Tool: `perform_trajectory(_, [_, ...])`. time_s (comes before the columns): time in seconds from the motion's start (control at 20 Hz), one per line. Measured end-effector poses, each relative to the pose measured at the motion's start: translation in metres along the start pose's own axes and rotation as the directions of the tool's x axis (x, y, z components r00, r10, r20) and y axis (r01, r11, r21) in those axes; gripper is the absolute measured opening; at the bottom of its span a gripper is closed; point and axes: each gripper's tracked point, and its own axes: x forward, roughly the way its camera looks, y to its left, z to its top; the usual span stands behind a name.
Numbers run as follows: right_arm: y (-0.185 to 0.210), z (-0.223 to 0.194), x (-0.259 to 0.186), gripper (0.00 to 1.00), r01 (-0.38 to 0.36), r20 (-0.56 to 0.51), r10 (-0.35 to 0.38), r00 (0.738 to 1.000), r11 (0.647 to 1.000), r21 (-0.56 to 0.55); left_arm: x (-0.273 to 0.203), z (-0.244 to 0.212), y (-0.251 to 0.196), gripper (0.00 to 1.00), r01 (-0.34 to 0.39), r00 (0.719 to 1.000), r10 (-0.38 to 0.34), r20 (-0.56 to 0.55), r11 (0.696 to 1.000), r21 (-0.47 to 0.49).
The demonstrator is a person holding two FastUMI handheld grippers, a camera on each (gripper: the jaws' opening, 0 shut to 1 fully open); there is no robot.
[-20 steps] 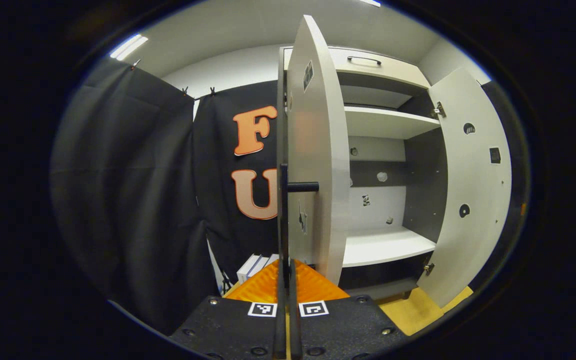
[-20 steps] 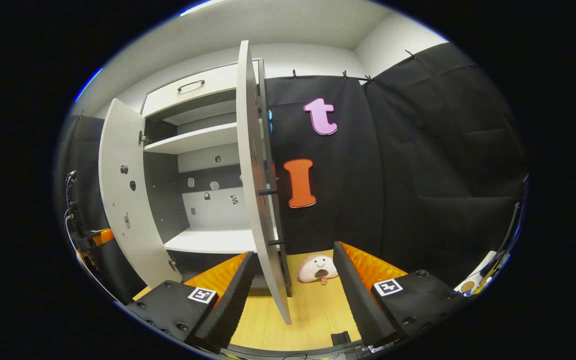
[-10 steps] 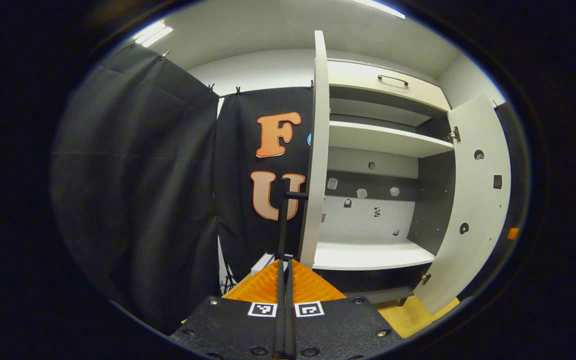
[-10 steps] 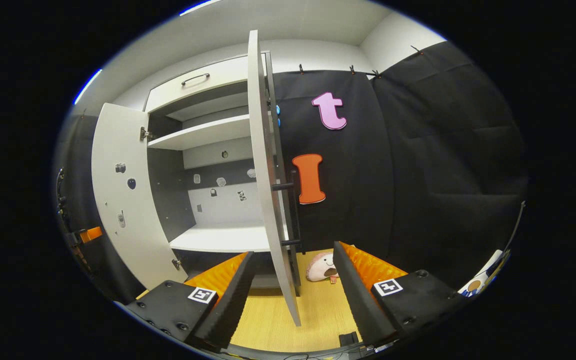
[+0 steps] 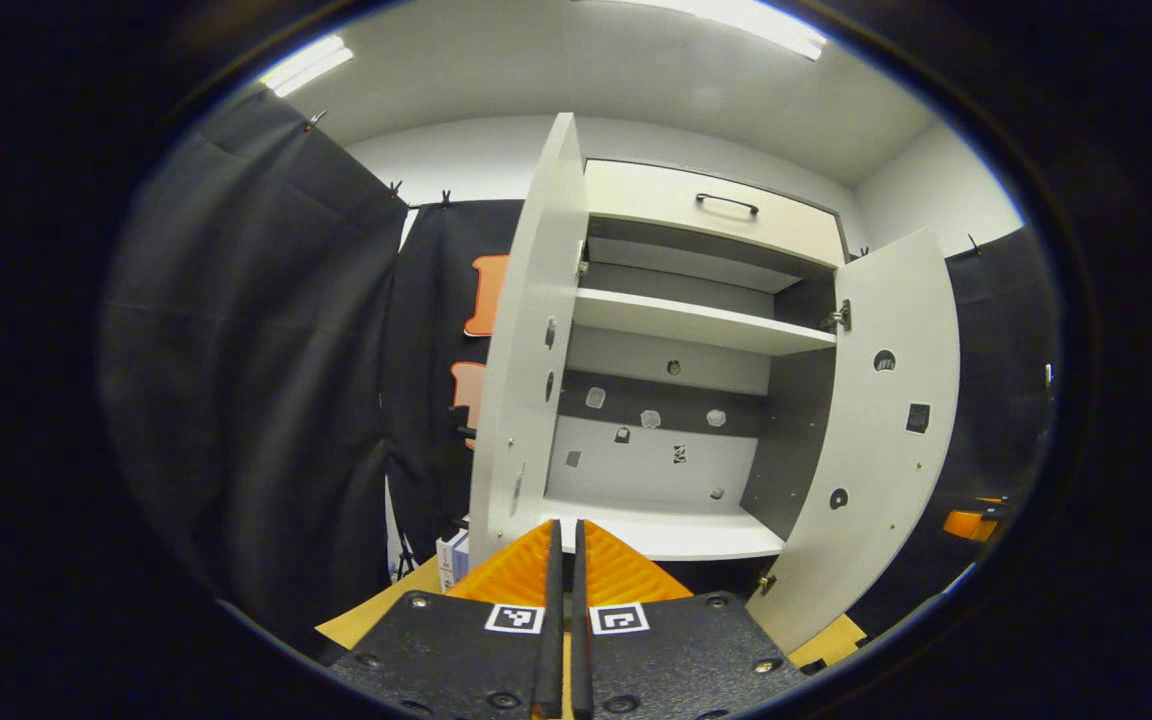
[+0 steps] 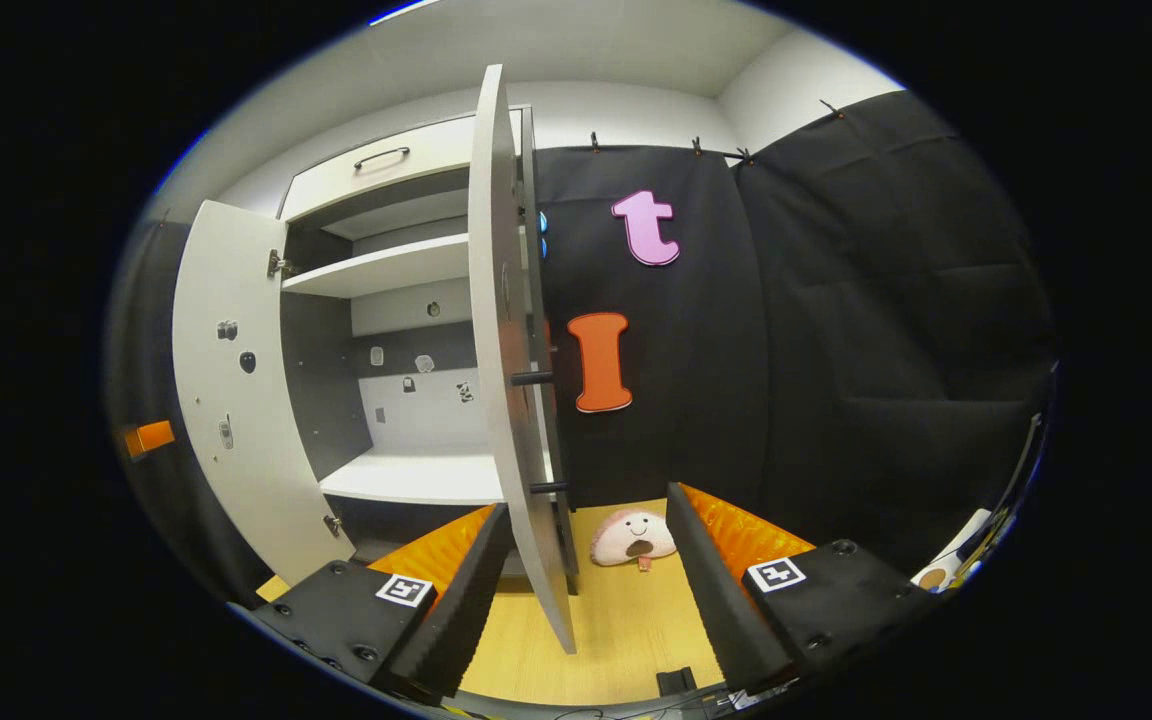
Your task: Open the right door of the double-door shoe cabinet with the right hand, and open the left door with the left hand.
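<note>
Both shoe cabinet (image 5: pixel 681 390) doors stand wide; my left tool (image 5: pixel 561 600) is closed on nothing, right tool (image 6: pixel 581 590) spread empty, so I judge only a clear withdrawal left.

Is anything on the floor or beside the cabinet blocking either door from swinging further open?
Nothing visible blocks them. The left door and right door both stand wide open. A plush toy lies on the floor behind the right door, near the curtain, apart from its edge. The right gripper is open, astride that door's lower edge.
</note>
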Motion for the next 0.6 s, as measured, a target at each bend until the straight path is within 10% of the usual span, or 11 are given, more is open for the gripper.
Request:
perform_trajectory(0.1, [-0.003,0.002,-0.006,0.89,0.011,0.014,-0.011,1.0,1.0,-0.016,0.004,0.0,-0.009,0.21,0.003,1.0,-0.003,0.006,0.999,0.036])
perform_trajectory(0.25, [-0.009,0.004,-0.008,0.99,0.024,0.027,-0.023,0.999,0.999,-0.041,0.005,0.0,-0.019,0.38,0.004,1.0,-0.004,0.01,0.999,0.048])
perform_trajectory(0.35, [-0.008,0.005,-0.01,0.89,0.016,0.033,-0.015,0.999,0.999,-0.051,0.005,0.0,-0.033,0.63,0.021,1.0,-0.022,0.015,0.999,0.038])
perform_trajectory(0.4, [-0.007,0.005,-0.01,0.99,0.018,0.037,-0.016,0.999,0.998,-0.056,0.006,0.0,-0.035,0.76,0.027,0.999,-0.028,0.021,0.999,0.04])
perform_trajectory(0.6, [-0.016,0.005,-0.01,0.99,0.033,0.038,-0.031,0.999,0.998,-0.052,0.017,0.009,-0.035,0.95,-0.009,0.999,0.005,0.053,0.998,0.066])
